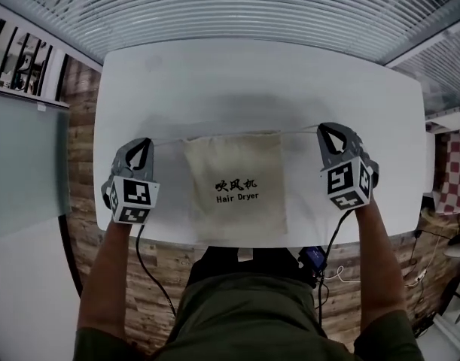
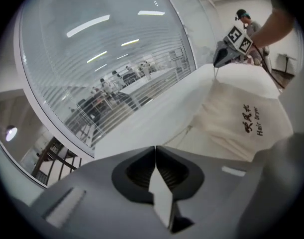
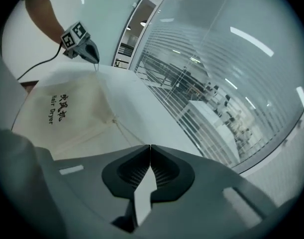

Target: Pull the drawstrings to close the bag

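Note:
A cream drawstring bag (image 1: 235, 186) printed "Hair Dryer" lies flat on the white table (image 1: 252, 81), mouth at the far side. A thin drawstring (image 1: 168, 141) runs taut from the bag's left top corner to my left gripper (image 1: 144, 143), whose jaws are shut on it. The other drawstring (image 1: 299, 131) stretches from the right corner to my right gripper (image 1: 325, 128), also shut on it. In the left gripper view the string (image 2: 176, 136) leads from the closed jaws to the bag (image 2: 236, 118). The right gripper view shows the same: string (image 3: 129, 131), bag (image 3: 67, 113).
A glass wall with blinds (image 1: 237, 6) runs along the table's far edge. Wood flooring (image 1: 79, 164) shows on both sides. Cables (image 1: 154, 277) hang from the grippers near the table's front edge, next to the person's lap.

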